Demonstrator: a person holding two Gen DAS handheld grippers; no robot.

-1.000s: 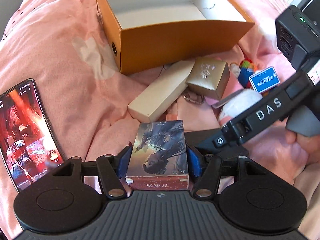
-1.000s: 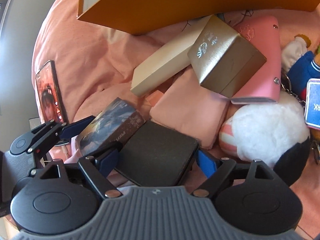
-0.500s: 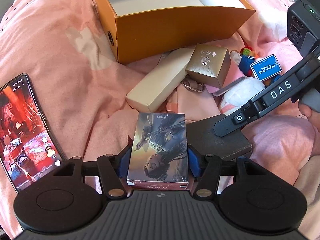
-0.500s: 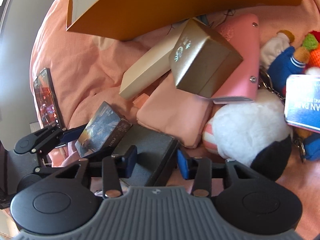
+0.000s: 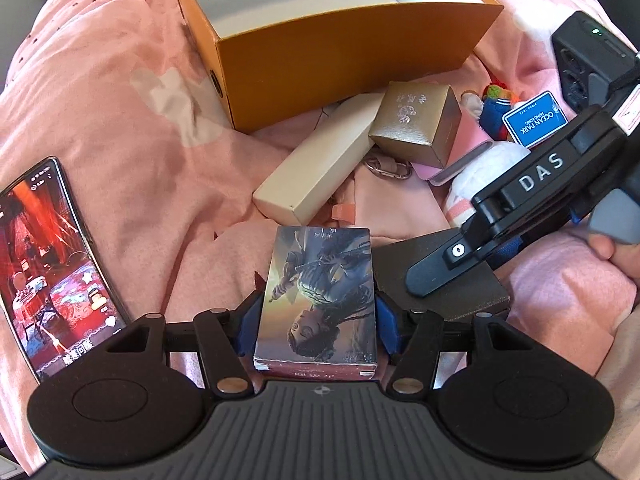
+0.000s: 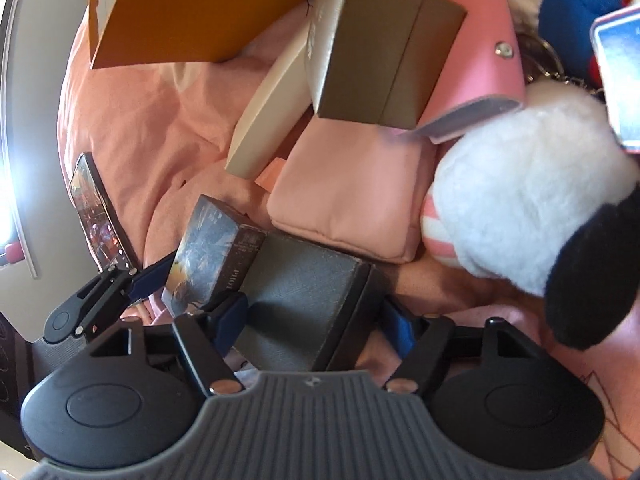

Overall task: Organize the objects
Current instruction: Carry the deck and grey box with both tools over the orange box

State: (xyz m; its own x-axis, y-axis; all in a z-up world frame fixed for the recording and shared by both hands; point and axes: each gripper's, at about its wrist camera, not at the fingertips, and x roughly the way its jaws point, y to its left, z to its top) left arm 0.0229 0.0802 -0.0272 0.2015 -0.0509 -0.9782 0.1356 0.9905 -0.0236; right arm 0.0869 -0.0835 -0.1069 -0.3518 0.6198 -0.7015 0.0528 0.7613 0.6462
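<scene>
lit phone (image 5: 52, 264) lying face-up on pink bedding (image 5: 120, 92), left of clutter

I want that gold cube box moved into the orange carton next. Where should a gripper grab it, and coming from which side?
Grip the gold box across its two opposite side walls, coming from above. It sits tilted, propped on the long cream box and the pink wallet, so its lower edges are crowded while its top stands free. Its flat, parallel faces probably suit the pads.

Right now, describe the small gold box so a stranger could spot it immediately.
Find the big orange box lying open on the pink bedding. Just in front of it, the gold box leans on a long cream carton. It alone is metallic, cube-like, with a silver emblem.
</scene>
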